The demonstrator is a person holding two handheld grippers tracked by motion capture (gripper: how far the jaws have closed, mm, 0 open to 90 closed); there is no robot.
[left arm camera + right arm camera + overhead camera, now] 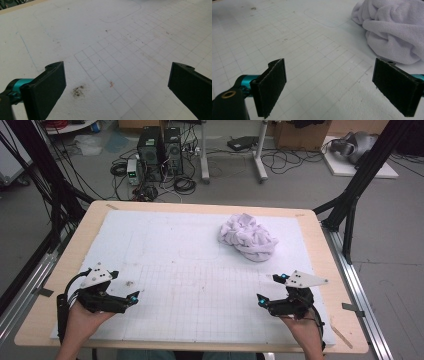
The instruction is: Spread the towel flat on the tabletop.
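Jaws apart and empty on left gripper (134, 296) and right gripper (270, 288); crumpled towel (248, 238) untouched on counter (165, 240), all handling still ahead.

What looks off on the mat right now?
The white towel lies crumpled in a heap at the far right of the gridded mat, not spread or folded. A dark smudge stains the mat near the left tool.

Crumpled pale lilac towel (248, 238), bunched in heap, far right of white mat (165, 240).
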